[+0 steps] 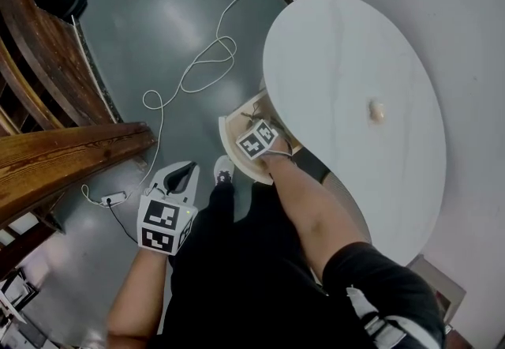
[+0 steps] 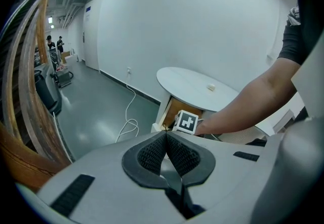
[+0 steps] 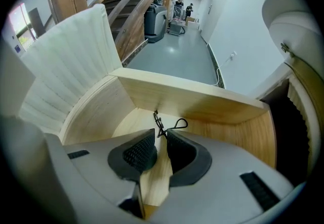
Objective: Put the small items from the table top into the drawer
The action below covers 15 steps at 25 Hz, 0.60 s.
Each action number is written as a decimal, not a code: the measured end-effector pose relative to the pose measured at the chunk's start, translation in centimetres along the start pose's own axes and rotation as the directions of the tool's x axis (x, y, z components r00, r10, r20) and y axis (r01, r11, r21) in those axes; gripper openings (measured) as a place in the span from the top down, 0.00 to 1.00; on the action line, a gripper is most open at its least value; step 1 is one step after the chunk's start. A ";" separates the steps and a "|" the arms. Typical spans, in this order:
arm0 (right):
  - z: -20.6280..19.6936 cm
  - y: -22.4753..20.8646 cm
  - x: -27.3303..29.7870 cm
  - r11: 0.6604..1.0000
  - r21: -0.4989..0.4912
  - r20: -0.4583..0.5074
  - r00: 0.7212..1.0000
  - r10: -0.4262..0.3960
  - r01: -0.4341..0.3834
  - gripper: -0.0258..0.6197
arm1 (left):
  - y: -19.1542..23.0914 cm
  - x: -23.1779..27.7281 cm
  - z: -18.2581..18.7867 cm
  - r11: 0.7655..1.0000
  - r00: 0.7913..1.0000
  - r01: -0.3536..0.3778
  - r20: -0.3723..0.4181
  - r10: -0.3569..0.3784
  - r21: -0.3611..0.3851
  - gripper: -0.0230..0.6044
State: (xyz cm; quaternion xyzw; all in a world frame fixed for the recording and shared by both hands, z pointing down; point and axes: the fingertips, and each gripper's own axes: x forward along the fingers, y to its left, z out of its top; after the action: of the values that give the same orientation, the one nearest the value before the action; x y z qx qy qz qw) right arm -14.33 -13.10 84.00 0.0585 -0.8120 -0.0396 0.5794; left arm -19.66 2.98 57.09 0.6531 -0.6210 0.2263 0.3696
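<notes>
The left claw (image 2: 166, 134), held over the floor (image 1: 158, 16), is closed tight and empty. The right claw (image 3: 161, 137) reaches into the open wooden drawer (image 3: 202, 104) with its jaws slightly apart. A thin black wire item (image 3: 169, 125) lies at its tips, too fine to identify. A small pale item (image 1: 377, 110), too small to name, sits between the middle and right edge of the worktop (image 1: 339, 47).

The white oval table top (image 1: 347, 63) carries one small pale item (image 1: 377, 110), lying alone towards its right side. Under its edge the open wooden drawer (image 3: 192, 99) holds a thin black wire piece (image 3: 163, 125) on its floor. A white cable (image 1: 224, 39) loops across the grey-green floor (image 1: 158, 8).
</notes>
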 end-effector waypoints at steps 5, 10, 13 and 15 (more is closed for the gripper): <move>0.3 0.6 -1.9 0.999 0.038 0.038 0.999 0.005 -0.006 0.87 | -0.5 -0.2 0.9 1.000 1.000 0.012 0.024 -0.013 0.020 0.94; 1.1 1.3 -5.3 0.994 0.105 0.096 0.995 0.006 -0.016 0.87 | -0.8 -0.8 2.5 0.998 0.997 0.029 0.065 -0.032 0.050 0.94; 2.0 1.6 -8.7 0.984 0.171 0.154 0.988 0.022 -0.049 0.87 | -1.2 -1.2 4.1 0.996 0.994 0.041 0.101 -0.049 0.075 0.94; 2.9 2.0 -11.7 0.969 0.227 0.213 0.976 0.044 -0.093 0.88 | -1.6 -1.2 5.1 0.994 0.991 0.054 0.120 -0.065 0.095 0.94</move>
State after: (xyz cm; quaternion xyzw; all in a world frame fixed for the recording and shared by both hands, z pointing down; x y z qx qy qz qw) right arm -13.44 -9.50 72.32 0.0943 -0.8681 0.0713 0.4821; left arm -19.09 -0.17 52.67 0.7004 -0.6117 0.2027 0.3068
